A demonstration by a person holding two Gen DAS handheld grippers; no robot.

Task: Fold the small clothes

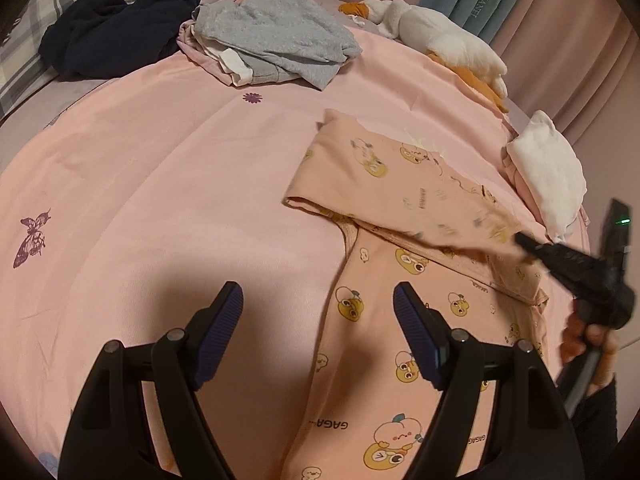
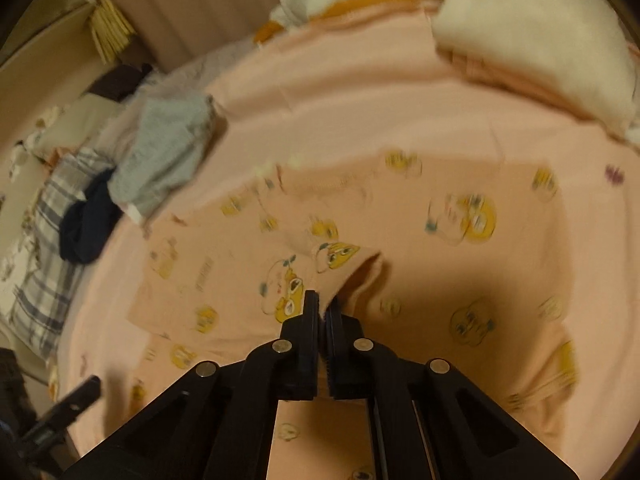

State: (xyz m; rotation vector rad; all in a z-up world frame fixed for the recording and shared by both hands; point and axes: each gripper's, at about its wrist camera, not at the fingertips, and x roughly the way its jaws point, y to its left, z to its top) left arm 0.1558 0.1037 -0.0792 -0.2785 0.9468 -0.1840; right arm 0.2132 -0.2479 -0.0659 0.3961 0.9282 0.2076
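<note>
Your workspace is the bed (image 1: 160, 168), spread with a pink sheet printed with a butterfly and a small flower. The pink printed garment (image 1: 384, 328) lies flat on the sheet toward its right side in the left wrist view, one part of it folded over across the top at an angle. At the head of the bed sit a dark navy garment (image 1: 116, 32) and, beside it, a grey pile of clothes (image 1: 276, 36). A white plush toy (image 1: 440, 36) rests along the far edge, and a folded white cloth (image 1: 548, 176) lies near the right edge.

Your left hand-held gripper (image 1: 318, 312) hovers above the lower part of the garment, fingers spread wide and grasping nothing. Your right hand-held gripper (image 2: 322, 304) is clenched on an edge of the pink printed garment, the fabric pinched between its fingers and lifted slightly off the layer beneath. The right wrist view is blurred.
</note>
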